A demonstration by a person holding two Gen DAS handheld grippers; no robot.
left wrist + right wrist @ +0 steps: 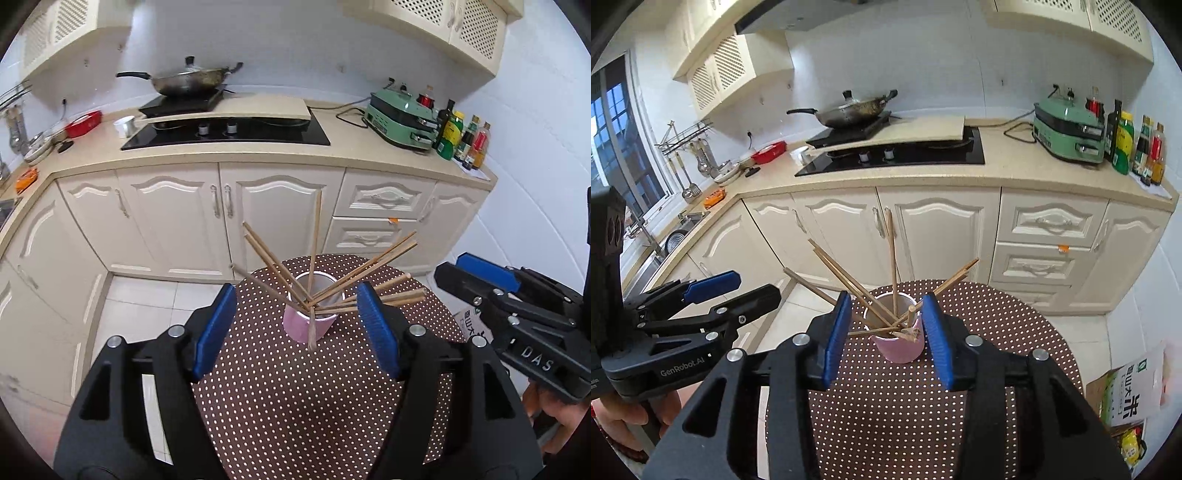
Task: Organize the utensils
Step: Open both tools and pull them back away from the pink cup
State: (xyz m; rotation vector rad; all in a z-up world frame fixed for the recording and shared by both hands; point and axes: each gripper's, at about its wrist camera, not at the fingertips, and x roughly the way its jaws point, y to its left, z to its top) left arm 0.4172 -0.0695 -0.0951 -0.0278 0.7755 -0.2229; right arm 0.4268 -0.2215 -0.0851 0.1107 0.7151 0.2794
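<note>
A pink cup point(308, 325) stands upright on a round table with a brown polka-dot cloth point(277, 406). Several wooden chopsticks point(369, 269) fan out of it in all directions. My left gripper point(295, 295) hovers above and in front of the cup, open, with nothing between its blue pads. To its right is my right gripper point(454, 271), held in a hand. In the right wrist view the same cup point(899, 347) and chopsticks point(849, 280) show past my right gripper point(886, 301), which is open and holds nothing. The left gripper point(757, 284) is at the left, jaws apart.
Cream cabinets point(229, 206) and a counter with a black hob point(229, 129), a wok point(188, 79), a green appliance point(402, 118) and bottles point(461, 136) lie beyond the table. A box with a rice bag point(1126, 395) sits on the tiled floor at the right.
</note>
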